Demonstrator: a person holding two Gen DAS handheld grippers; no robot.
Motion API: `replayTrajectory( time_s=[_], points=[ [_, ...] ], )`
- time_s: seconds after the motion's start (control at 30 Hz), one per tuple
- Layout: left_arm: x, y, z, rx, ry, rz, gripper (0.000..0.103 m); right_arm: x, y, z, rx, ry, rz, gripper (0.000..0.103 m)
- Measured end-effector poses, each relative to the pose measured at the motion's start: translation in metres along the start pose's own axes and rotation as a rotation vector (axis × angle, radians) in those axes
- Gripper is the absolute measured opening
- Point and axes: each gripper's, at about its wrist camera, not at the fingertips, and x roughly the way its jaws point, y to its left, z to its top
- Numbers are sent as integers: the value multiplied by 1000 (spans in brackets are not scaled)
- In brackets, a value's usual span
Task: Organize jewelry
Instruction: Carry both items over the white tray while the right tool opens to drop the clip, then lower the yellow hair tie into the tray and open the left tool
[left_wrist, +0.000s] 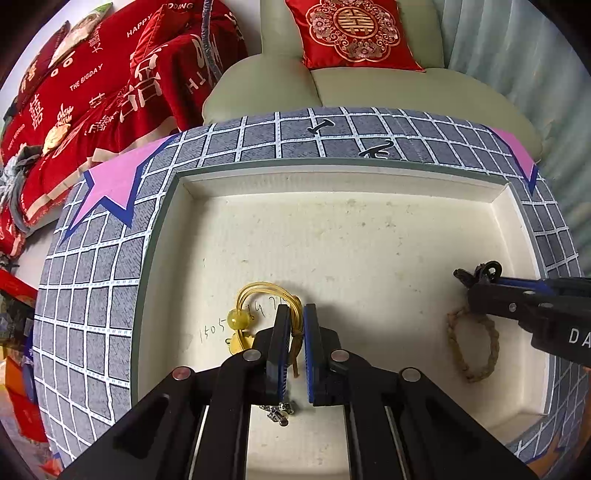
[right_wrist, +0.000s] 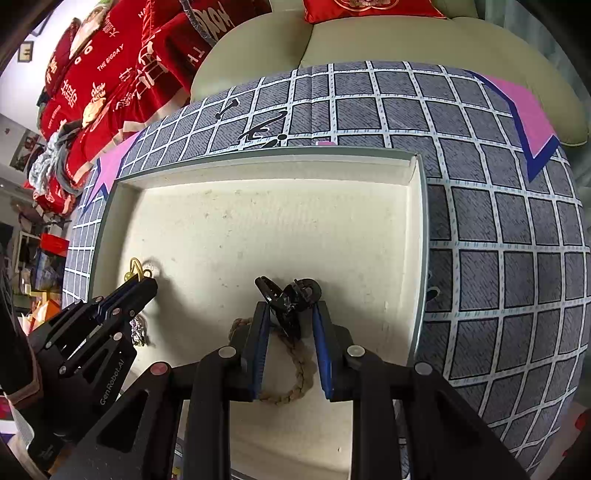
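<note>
A shallow cream tray (left_wrist: 354, 177) lies on a grey grid-patterned cloth (left_wrist: 92, 280). My left gripper (left_wrist: 293, 317) is shut on a yellow cord bracelet with a round bead (left_wrist: 237, 318), just above the tray floor. A small silver chain piece (left_wrist: 279, 412) lies under it. My right gripper (right_wrist: 289, 314) is shut on a black hair clip (right_wrist: 288, 295), held over a braided tan bracelet (right_wrist: 295, 384) that lies in the tray. The right gripper also shows in the left wrist view (left_wrist: 476, 280), with the braided bracelet (left_wrist: 471, 347) below it. The left gripper shows in the right wrist view (right_wrist: 142, 286).
The tray rim (right_wrist: 421, 229) stands a little above the cloth (right_wrist: 517, 258). A pale green sofa (left_wrist: 369, 88) with a red cushion (left_wrist: 351, 33) is behind the table. Red bedding (left_wrist: 92, 92) lies at the far left.
</note>
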Motion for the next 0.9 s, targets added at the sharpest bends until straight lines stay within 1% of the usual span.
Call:
replayTrajectory(
  time_s=[0.07,0.1,0.13,0.23,0.3,0.47,0.77,0.9],
  points=[
    [-1,0,0,-1,2,6,17,-1,0,1,10,0,9,36],
    [-2,0,0,-3,0,4,17,-1,-1,1,16,-2,10,44],
    [-3,0,0,-5,-1,1,17,-1,-2,2,24,-4,16,48],
    [-5,-1,1,-3,-3,2,17,-6,-8,3,64,-12,53,48],
    [-5,0,0,-3,1,4,17,-13,-12,4,94,-34,73,49],
    [-8,1,1,-14,4,-9,17,-33,-11,5,113,-84,98,50],
    [-13,3,1,-14,1,-20,17,-45,-9,-3,139,-82,107,52],
    [-18,7,0,-24,-8,-34,17,-51,-10,-9,152,-86,116,59]
  ],
)
